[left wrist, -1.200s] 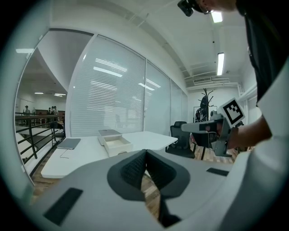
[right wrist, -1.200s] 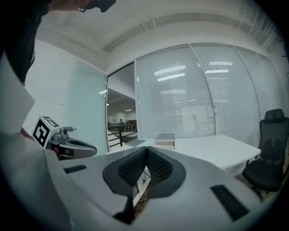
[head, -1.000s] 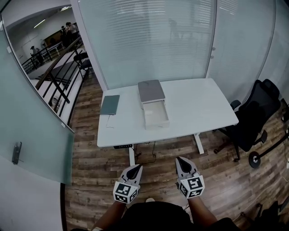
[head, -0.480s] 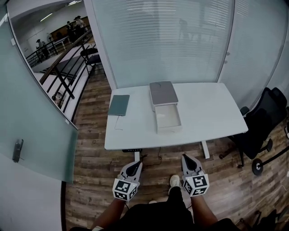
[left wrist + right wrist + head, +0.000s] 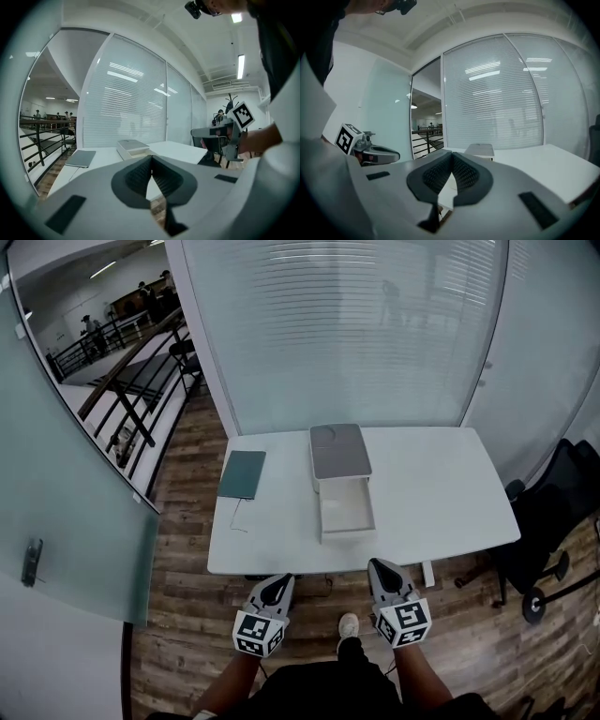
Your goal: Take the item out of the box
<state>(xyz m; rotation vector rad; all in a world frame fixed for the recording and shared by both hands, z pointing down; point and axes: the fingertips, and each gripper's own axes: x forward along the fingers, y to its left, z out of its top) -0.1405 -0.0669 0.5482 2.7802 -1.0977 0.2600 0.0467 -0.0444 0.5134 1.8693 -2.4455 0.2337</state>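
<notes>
Grey left hand-held gripper (image 5: 280, 581), right hand-held gripper (image 5: 374, 565) — low, closed, apparently level.

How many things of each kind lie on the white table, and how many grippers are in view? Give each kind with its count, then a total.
box, drawer open: 1
flat grey-green pad: 1
grippers: 2, the left gripper and the right gripper
Total: 4

The open drawer (image 5: 346, 510) of the box (image 5: 339, 450) shows only a pale interior; any item inside is too small to tell. A black chair (image 5: 562, 512) is cut off at the right edge. Distant figures (image 5: 91, 326) are tiny and indistinct.
</notes>
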